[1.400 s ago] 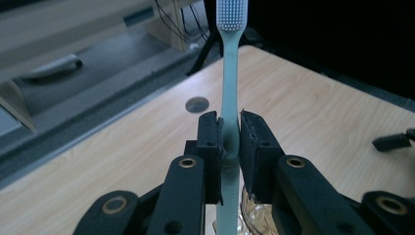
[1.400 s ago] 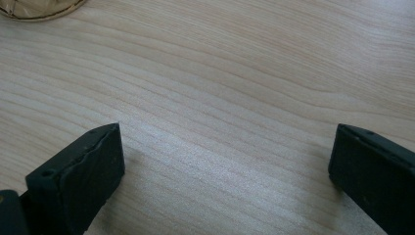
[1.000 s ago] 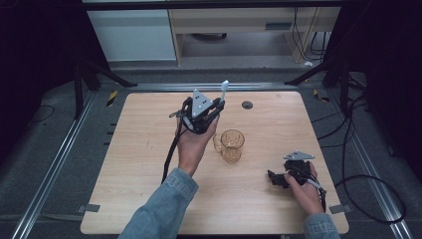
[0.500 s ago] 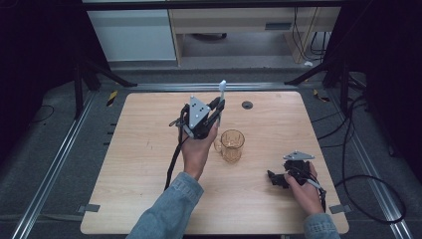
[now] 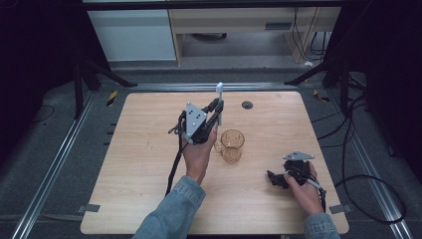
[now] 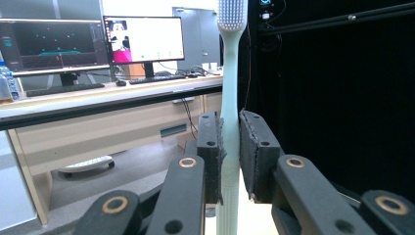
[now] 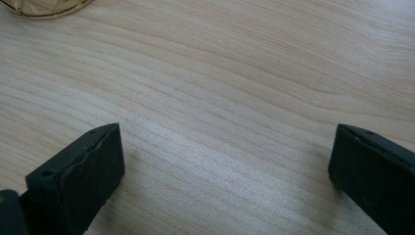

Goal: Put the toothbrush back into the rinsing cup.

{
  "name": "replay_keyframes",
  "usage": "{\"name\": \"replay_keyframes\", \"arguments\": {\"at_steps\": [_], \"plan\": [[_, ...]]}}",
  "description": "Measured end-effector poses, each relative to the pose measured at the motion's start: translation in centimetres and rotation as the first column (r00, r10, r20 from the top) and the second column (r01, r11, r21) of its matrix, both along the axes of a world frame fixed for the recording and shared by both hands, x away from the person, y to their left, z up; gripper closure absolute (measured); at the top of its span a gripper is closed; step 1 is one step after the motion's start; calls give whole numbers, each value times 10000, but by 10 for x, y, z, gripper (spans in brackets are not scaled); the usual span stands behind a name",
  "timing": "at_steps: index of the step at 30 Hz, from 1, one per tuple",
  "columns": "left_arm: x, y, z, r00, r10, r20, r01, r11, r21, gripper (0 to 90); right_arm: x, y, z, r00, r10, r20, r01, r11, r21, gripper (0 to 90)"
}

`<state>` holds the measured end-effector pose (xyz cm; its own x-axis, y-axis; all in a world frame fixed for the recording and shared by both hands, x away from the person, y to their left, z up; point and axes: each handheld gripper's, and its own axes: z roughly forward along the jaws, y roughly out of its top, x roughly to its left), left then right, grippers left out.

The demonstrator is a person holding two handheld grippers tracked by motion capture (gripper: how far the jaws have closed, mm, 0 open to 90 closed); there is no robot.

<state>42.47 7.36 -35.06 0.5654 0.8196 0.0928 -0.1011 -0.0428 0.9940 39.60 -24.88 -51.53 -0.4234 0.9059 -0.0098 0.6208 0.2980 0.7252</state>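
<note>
Toothbrush (image 6: pixel 229 98) first: pale, clamped upright by the handle, bristle head up top, well clear of the desk (image 5: pixel 149 164). Pinched mid-handle between the pads of the left hand-held gripper (image 5: pixel 217 110), jaws closed flat on both sides of it, so no wobble, no twist. From the high view, held up just behind and a bit left of the amber glass cup (image 5: pixel 232 145) — not over the mouth yet, not touching the rim. Looks like a drop-in job: handle pointing down, head up, so probably held vertical to slide tail-first into the cup. Just a guess from the pose, though. Gripping that low on the handle leaves only a short tail below the pads, so likely needs lining up right over the opening before letting go.

Cup itself standing upright near the middle of the desk, empty as far as can be told.

Right hand-held gripper (image 5: pixel 276 178) parked low at the near right of the desk, well apart from the cup, jaws spread wide with nothing between them — bare wood grain under them in its own view, plus a sliver of the cup's base at the top corner. Probably waiting on standby, maybe to steady the cup if it tips.
</note>
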Motion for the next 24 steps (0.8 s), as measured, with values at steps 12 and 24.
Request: {"name": "replay_keyframes", "arguments": {"at_steps": [12, 24], "plan": [[-3, 3, -12, 9997, -115, 205, 122, 9993, -341, 789, 0, 0, 0, 10000, 57, -6, -57, 10000, 32, 6], [-1, 15, -31, 10000, 18, 87, -11, 9971, -758, 789, 0, 1, 0, 10000, 97, -12, -97, 9999, 38, 6]]}}
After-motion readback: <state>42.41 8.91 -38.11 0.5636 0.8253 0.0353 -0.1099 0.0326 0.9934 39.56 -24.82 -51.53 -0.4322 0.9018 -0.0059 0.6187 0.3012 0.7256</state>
